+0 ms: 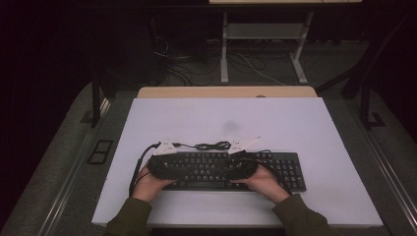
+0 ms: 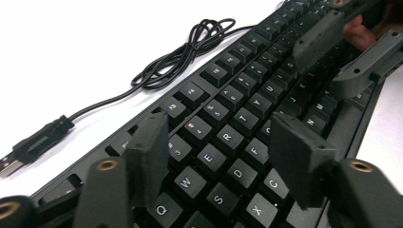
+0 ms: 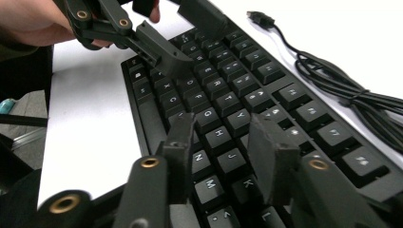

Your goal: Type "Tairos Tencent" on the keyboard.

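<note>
White table top [image 1: 305, 128], desk legs [image 1: 224, 49] beyond

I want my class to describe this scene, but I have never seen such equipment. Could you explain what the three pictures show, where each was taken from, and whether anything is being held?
A person sits at a white table and holds a hand tool with two black jaws in each hand: the left gripper and the right gripper. The high view looks down from above the person. The other two pictures come from small cameras riding on each gripper, looking along its jaws.

A black keyboard lies on the table, with its coiled cable behind it, ending in an unplugged USB plug.

Both grippers hover over the keys, the left gripper near the E and R keys, the right gripper near H and J. Both pairs of jaws stand apart with nothing gripped between them.
</note>
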Motion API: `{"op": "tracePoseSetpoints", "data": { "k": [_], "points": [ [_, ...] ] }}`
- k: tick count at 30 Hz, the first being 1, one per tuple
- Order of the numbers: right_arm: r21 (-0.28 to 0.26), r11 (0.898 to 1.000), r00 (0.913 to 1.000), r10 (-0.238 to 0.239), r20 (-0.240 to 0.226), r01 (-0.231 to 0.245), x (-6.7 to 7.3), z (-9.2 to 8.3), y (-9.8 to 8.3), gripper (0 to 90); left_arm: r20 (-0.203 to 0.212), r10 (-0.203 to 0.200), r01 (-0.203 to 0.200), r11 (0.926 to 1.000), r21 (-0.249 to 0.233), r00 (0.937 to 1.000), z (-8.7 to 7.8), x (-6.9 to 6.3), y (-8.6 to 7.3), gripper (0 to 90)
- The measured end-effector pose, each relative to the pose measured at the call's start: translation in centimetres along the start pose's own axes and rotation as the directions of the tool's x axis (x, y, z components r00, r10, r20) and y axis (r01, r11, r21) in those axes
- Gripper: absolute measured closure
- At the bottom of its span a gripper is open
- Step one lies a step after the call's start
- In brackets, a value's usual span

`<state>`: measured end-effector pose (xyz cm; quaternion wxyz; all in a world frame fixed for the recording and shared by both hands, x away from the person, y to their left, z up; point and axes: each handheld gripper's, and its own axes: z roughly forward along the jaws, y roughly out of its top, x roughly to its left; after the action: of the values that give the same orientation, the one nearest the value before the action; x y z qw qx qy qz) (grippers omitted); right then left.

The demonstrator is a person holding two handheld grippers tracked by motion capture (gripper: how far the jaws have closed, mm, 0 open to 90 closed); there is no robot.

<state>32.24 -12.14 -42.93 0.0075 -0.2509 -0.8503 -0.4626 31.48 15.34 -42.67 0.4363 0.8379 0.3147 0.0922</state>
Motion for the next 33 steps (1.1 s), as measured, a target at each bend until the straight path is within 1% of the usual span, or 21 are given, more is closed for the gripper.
{"op": "tracePoseSetpoints", "data": {
  "k": [4,5,6,7,9,10,11,13,18,21,25,26,27,32,33],
  "points": [
    [-0.011,1.0,0.9999,0.004,0.016,-0.003,-0.2,-0.3,0.0,54.5,0.011,0.006,-0.006,1.0,0.002,0.9999,0.1,-0.2,0.2,49.5],
    [-0.012,1.0,0.9998,0.002,0.019,-0.002,-0.3,-0.4,0.0,53.0,0.014,0.013,-0.013,0.9999,0.0,0.9998,0.2,-0.2,0.3,52.2],
    [-0.013,1.0,0.9997,0.007,0.023,-0.007,-0.3,-0.4,0.0,51.4,0.013,0.007,-0.007,1.0,-0.001,0.9999,0.2,-0.2,0.3,55.2],
    [-0.017,1.0,0.9996,0.007,0.027,-0.007,-0.4,-0.5,0.0,50.2,0.016,0.013,-0.013,0.9999,0.001,0.9998,0.3,-0.2,0.4,57.9],
    [-0.021,1.0,0.9993,0.018,0.034,-0.017,-0.5,-0.6,0.0,46.5,0.028,0.007,-0.007,1.0,0.0,0.9996,0.4,-0.3,0.5,64.1],
    [-0.025,1.0,0.9991,0.018,0.039,-0.017,-0.6,-0.6,0.0,44.6,0.036,0.016,-0.016,0.9999,0.003,0.9992,0.5,-0.3,0.6,67.4],
    [-0.023,0.999,0.9987,0.023,0.045,-0.022,-0.7,-0.6,0.0,43.2,0.044,0.016,-0.016,0.9999,0.0,0.9989,0.6,-0.4,0.6,70.4],
    [-0.025,0.999,0.9979,0.029,0.057,-0.027,-0.9,-0.7,-0.1,41.6,0.052,0.028,-0.028,0.9996,0.005,0.9983,0.8,-0.5,0.7,75.6],
    [-0.028,0.999,0.9962,0.036,0.08,-0.033,-1.2,-0.9,-0.2,39.7,0.062,0.036,-0.037,0.9992,0.016,0.9974,1.4,-0.7,1.0,86.7],
    [-0.031,0.999,0.9957,0.038,0.085,-0.035,-1.3,-0.9,-0.2,39.4,0.064,0.042,-0.044,0.9988,0.021,0.997,1.8,-0.7,1.2,88.7],
    [-0.029,0.999,0.9949,0.041,0.092,-0.038,-1.3,-0.9,-0.2,39.2,0.07,0.042,-0.044,0.9987,0.025,0.9967,2.2,-0.9,1.4,88.8],
    [-0.029,0.999,0.9948,0.041,0.093,-0.039,-1.3,-1.0,-0.2,39.2,0.068,0.051,-0.054,0.9981,0.03,0.9964,2.3,-0.9,1.4,88.8],
    [-0.03,0.999,0.9947,0.041,0.095,-0.038,-1.4,-1.0,-0.2,39.2,0.067,0.046,-0.048,0.9983,0.032,0.9967,2.4,-1.0,1.4,88.8],
    [-0.037,0.998,0.9943,0.046,0.096,-0.042,-1.4,-1.1,-0.2,39.1,0.065,0.062,-0.066,0.9963,0.055,0.996,3.0,-1.0,1.4,88.8],
    [-0.039,0.998,0.9942,0.047,0.096,-0.043,-1.4,-1.1,-0.2,39.1,0.065,0.058,-0.062,0.9965,0.055,0.9962,3.1,-1.1,1.4,88.8]
  ]
}}
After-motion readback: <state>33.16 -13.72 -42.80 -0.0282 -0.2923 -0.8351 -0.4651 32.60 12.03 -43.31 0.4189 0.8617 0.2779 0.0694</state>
